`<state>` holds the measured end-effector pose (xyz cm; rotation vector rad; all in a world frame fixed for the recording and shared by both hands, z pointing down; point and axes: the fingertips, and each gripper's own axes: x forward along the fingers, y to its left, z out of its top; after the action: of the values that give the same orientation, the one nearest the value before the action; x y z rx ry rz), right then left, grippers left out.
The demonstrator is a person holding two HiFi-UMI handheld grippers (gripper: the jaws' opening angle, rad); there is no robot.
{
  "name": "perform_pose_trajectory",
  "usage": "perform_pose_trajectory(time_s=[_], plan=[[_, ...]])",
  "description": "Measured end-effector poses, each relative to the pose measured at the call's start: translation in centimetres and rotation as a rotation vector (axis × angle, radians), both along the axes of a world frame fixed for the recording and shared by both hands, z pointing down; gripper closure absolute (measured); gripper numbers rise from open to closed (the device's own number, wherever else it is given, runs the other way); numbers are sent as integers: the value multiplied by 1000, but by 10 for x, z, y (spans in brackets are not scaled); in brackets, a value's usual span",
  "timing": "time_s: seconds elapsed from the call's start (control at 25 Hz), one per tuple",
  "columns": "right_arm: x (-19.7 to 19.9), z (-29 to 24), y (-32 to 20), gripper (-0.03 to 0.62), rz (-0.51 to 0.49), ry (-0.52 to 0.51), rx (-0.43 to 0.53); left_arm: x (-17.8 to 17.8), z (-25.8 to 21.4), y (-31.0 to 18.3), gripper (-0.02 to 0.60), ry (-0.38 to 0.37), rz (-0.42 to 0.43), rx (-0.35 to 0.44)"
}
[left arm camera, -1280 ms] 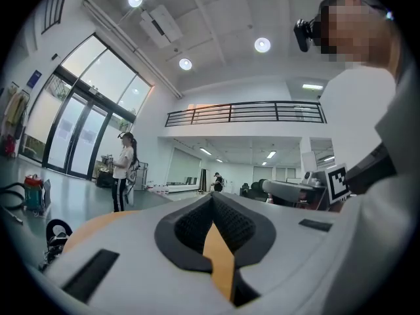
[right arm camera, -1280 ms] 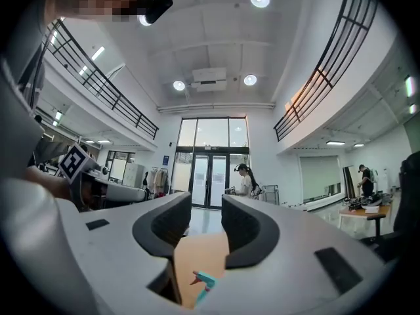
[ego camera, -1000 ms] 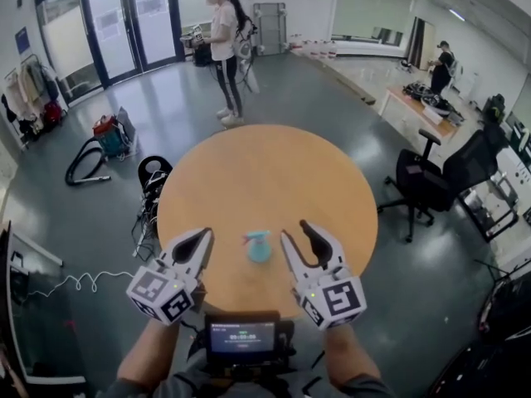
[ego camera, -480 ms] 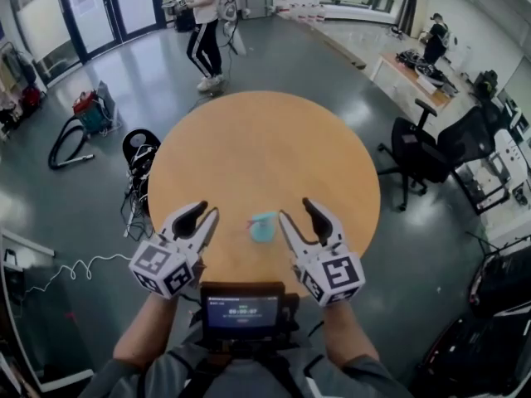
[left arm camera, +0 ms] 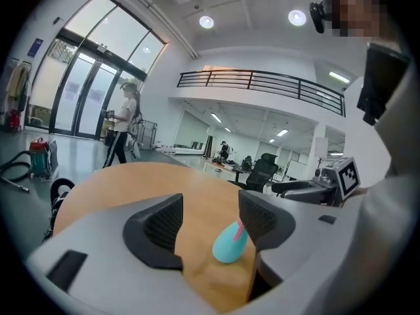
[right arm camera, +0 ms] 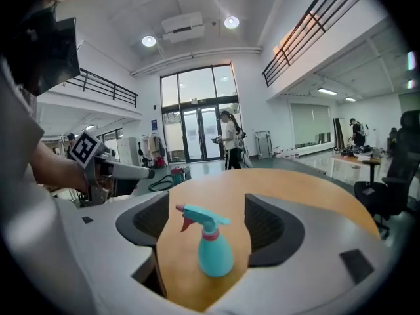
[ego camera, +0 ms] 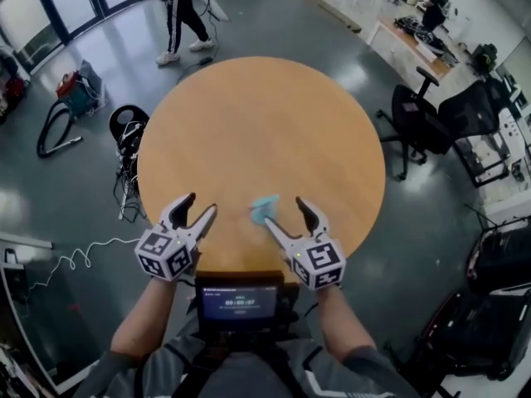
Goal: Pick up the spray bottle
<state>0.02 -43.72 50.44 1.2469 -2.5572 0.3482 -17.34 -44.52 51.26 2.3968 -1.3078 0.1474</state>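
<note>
While both tools hang low over the near edge of the round wooden table, the teal spray bottle stands upright on it, close to the rim at 6 o'clock in the head view. It has a pink collar and trigger, and in the right gripper view its nozzle points toward 9 o'clock.

The right tool is released, its 2 jaws opening. In its own view the spray bottle shows in the gap of the right tool, and neither pad touches it. From the head view the bottle sits just off the tip of that tool's inner jaw, at about 11 o'clock from it.

The left tool is released too, its jaws also opening, with only bare table between them. It lies at 9 o'clock of the bottle, near but apart. In the left gripper view the spray bottle appears beyond the left tool, partly hidden by the jaw at 3 o'clock.

A small screen sits at the wearer's chest between the forearms. Beyond the table a person stands at 11 o'clock, an office chair is at 2 o'clock, and a vacuum cleaner lies on the floor at 10 o'clock.
</note>
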Motion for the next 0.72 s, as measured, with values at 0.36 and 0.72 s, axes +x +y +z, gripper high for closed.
perform_pose_trajectory(time_s=[0.36,0.72], plan=[[-12,76,0,189,-48,36,-103,13,67,2,313,-39,61,-95],[-24,143,-4,129,-48,73,-209,12,126,8,282,-135,104,-173]])
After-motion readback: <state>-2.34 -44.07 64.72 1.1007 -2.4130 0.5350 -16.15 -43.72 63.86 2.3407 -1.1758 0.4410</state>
